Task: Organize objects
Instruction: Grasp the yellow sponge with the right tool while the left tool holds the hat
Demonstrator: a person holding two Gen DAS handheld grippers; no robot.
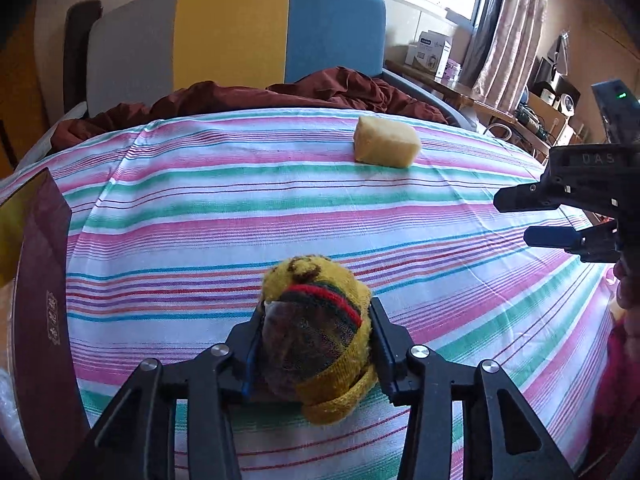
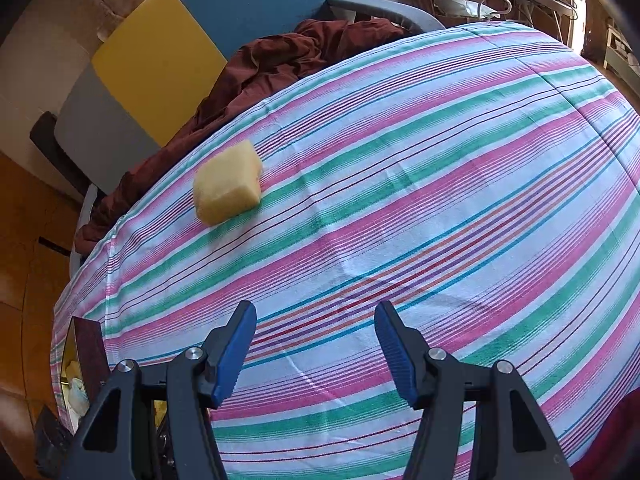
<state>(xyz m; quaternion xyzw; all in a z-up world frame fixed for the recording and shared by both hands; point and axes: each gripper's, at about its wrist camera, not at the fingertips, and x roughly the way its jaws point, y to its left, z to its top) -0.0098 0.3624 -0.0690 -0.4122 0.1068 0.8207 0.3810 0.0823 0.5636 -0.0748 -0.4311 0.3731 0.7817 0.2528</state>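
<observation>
A yellow knitted bundle point(image 1: 320, 280) with red and green stripes and a dark mesh part sits between the fingers of my left gripper point(image 1: 318, 308), just above the striped bedsheet point(image 1: 280, 208). Both pads press on its sides, so that gripper is shut on it. Far across the sheet lies a yellow sponge block point(image 1: 386, 142), and the right wrist view shows the sponge point(image 2: 228, 188) at upper left. My right gripper point(image 2: 317, 308) hovers open over the sheet point(image 2: 440, 200) with nothing between its blue pads. The right gripper point(image 1: 516, 218) also shows at the right edge of the left wrist view.
A dark red box point(image 1: 40, 300) stands open at the bed's left edge, and the box point(image 2: 90, 348) holds pale items. A maroon blanket point(image 1: 280, 96) is bunched against the grey, yellow and blue headboard point(image 1: 232, 32). A desk with clutter point(image 1: 500, 108) is at the far right.
</observation>
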